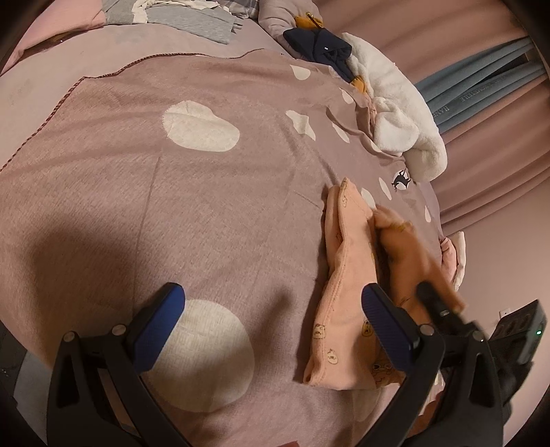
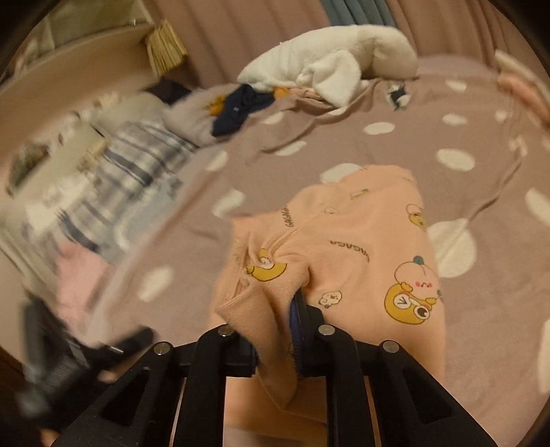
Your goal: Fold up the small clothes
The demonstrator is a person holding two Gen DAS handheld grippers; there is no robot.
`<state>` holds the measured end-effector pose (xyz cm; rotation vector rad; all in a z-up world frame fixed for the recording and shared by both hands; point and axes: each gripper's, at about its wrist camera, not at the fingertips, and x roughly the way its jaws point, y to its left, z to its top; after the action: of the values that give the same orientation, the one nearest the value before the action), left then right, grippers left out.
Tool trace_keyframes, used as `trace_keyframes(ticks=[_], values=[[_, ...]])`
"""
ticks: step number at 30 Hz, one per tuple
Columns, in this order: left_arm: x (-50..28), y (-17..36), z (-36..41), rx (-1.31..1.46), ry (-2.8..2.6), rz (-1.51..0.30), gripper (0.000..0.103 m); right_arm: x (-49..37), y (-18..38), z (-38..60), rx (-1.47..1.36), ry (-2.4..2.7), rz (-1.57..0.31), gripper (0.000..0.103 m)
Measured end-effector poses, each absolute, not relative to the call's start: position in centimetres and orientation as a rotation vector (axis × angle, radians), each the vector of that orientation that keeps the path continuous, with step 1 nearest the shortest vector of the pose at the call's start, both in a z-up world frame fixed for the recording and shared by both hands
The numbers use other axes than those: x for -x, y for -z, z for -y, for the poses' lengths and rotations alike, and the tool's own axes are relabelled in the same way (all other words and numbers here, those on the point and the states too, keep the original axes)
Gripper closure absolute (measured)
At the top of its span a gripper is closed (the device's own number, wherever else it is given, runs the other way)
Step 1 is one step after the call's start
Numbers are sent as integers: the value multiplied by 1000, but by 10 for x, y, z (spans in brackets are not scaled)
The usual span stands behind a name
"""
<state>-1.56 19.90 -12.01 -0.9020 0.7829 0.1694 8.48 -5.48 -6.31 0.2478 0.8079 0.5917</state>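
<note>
A small peach garment (image 2: 347, 240) printed with cartoon animals lies on the mauve spotted bedspread (image 2: 481, 309). My right gripper (image 2: 288, 326) is shut on a bunched fold at the garment's near edge; cloth drapes over the left finger and hides it. In the left wrist view the same peach garment (image 1: 347, 295) lies to the right, part of it lifted and blurred beside the right gripper (image 1: 436, 306). My left gripper (image 1: 271, 326) hovers open over the bedspread (image 1: 206, 223), with nothing between its blue pads (image 1: 161, 326). Its right pad lies at the garment's left edge.
A white fluffy garment (image 1: 398, 113) and a navy item (image 1: 319, 44) are piled at the bed's far edge. Grey and checked clothes (image 1: 192, 17) lie at the far left. Pink curtains (image 1: 481, 151) hang behind. A folded pink piece (image 2: 79, 275) lies to the left.
</note>
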Motion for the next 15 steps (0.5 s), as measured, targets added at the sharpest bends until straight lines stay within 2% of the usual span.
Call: trace_keyframes(ticks=[4,9,15], values=[[18,122,-203,948,-167,-766,0,-73,61,31,-180,-648,-802,88],[24,125,-213,1032,-138,-740,0,-51,84,8,-90,-760,-887,89],[24,122,-209,1018,-145,-740,0,-53,91,19,-154,-810,-926,89]])
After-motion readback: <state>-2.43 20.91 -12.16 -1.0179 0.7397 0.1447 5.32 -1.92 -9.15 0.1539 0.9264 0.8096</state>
